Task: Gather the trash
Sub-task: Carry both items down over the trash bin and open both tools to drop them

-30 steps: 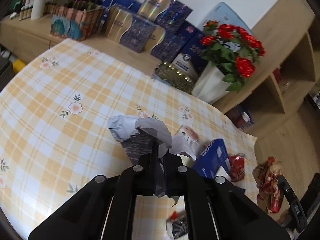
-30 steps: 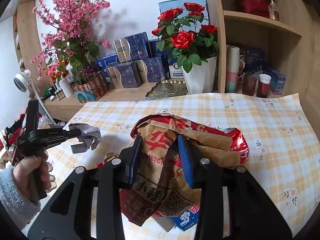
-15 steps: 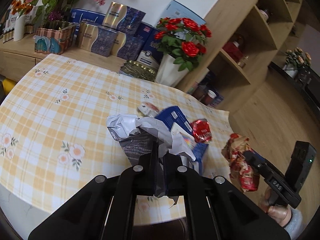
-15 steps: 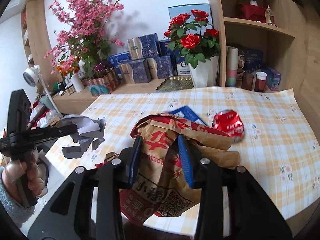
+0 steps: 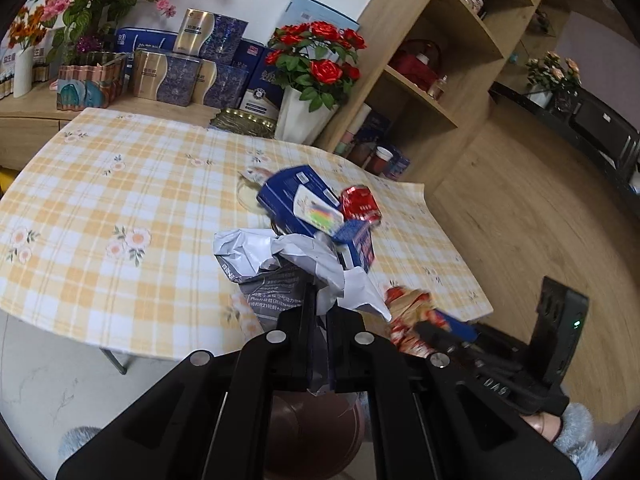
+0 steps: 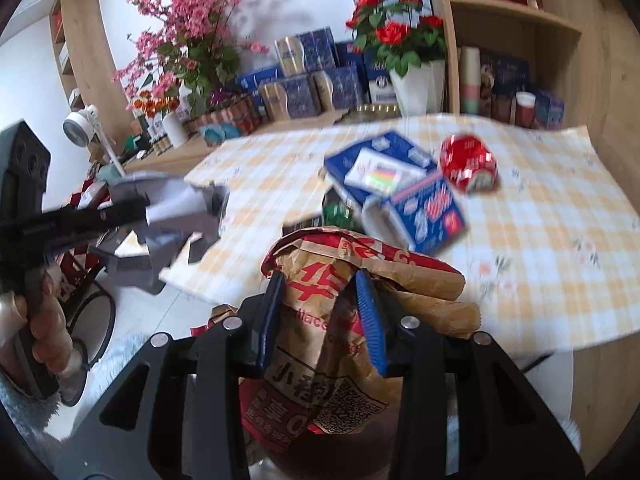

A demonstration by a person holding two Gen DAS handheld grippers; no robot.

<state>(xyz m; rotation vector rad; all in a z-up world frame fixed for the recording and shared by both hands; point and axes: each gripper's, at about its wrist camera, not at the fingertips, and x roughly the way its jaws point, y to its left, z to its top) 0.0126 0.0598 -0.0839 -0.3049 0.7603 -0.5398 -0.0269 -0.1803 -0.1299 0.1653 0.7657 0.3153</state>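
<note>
Checked yellow tablecloth [image 5: 120,200] carries leftover trash while both grippers hold pieces off its near edge.

Left wrist view: the left gripper [image 5: 320,316] is pressed tight on a crumpled grey plastic bag [image 5: 280,260]; a blue carton [image 5: 300,200] and a crushed red can [image 5: 360,204] lie on the cloth beyond. Right wrist view: the right gripper [image 6: 320,300], jaws partly spread, pinches a crumpled brown-and-red paper bag [image 6: 320,320] above a brown bin [image 6: 360,440].

The paper bag [image 6: 360,280] looks matt and creased. The crushed can [image 6: 468,160] is glossy metal (red), and the shelf [image 5: 420,92] is pale wood.
</note>
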